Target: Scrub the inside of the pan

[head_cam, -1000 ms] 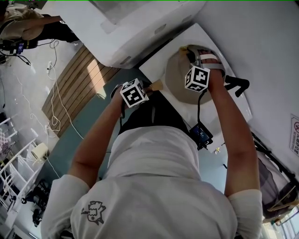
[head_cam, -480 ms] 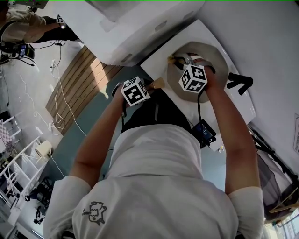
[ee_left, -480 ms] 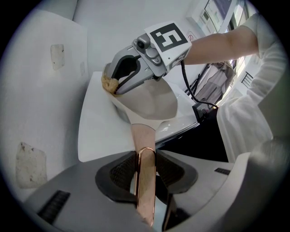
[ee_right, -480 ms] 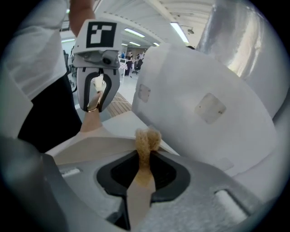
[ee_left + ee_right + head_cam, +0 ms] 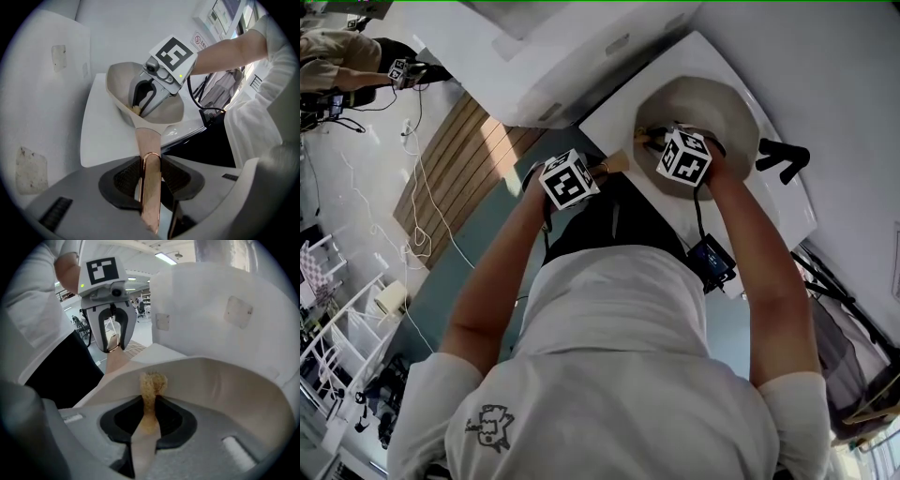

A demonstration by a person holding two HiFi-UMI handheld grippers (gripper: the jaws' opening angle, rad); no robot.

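Observation:
A beige pan [image 5: 717, 108] sits on the white counter [image 5: 614, 112]. Its rose-gold handle [image 5: 149, 187] runs between the pads of my left gripper [image 5: 151, 176], which is shut on it; in the head view that gripper [image 5: 598, 173] is at the counter's near edge. My right gripper [image 5: 654, 136] reaches down into the pan on the handle side. It is shut on a tan scrubber [image 5: 151, 385], whose frayed tip rests against the pan's inner wall [image 5: 225, 385]. The left gripper view shows the right gripper [image 5: 140, 105] inside the bowl [image 5: 122, 84].
A big white appliance [image 5: 562, 47] stands just beyond the counter on the left. A black stand [image 5: 783, 159] lies on the counter right of the pan. A small black device on a cable [image 5: 712, 262] hangs by the near edge. The floor [image 5: 450, 178] lies below on the left.
My right gripper has swept with the scrubber across the pan toward the handle side, sinking and rolling as it went. The left gripper has kept still on the handle.

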